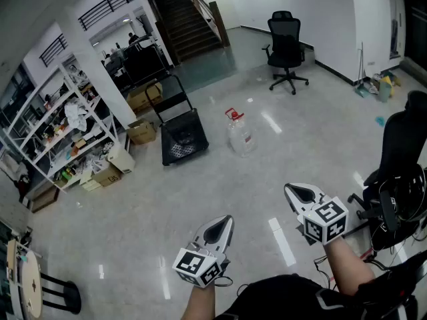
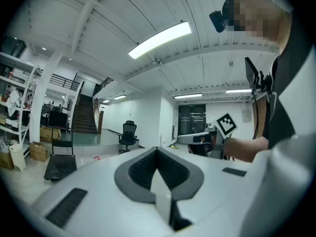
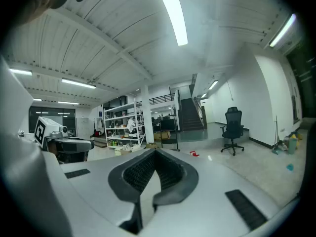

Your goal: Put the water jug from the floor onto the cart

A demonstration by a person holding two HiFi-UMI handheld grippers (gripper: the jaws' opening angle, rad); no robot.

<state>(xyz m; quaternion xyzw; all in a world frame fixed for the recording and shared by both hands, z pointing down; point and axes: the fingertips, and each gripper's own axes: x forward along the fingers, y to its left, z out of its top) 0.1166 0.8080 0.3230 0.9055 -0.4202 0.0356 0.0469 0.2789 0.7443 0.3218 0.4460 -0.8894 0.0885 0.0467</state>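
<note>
Two sets of tongs, both pressed together with nothing between them: left tongs [image 1: 219,229] and right tongs [image 1: 301,193], held out near the person and close to level.

Clear plastic water jug with a red cap and handle [image 1: 240,136] stands upright on the grey polished floor [image 1: 200,199], far ahead, well apart from both tongs. It sits between their lines of reach, slightly closer to the right tongs' side. Black flat cart with an upright handle bar [image 1: 181,143] stands just left of the jug, with a gap between them; its deck looks bare.

Step in hand, as judged: the approach, with no grasp begun.

- Close in on the jug first, and spread the tongs before arriving.
- The red handle at the top looks the surest hold for one pair. The other could steady the smooth body, which may slip.
- The jug is likely heavy if filled, so lift straight up.
- The move left to the cart deck is short.
</note>
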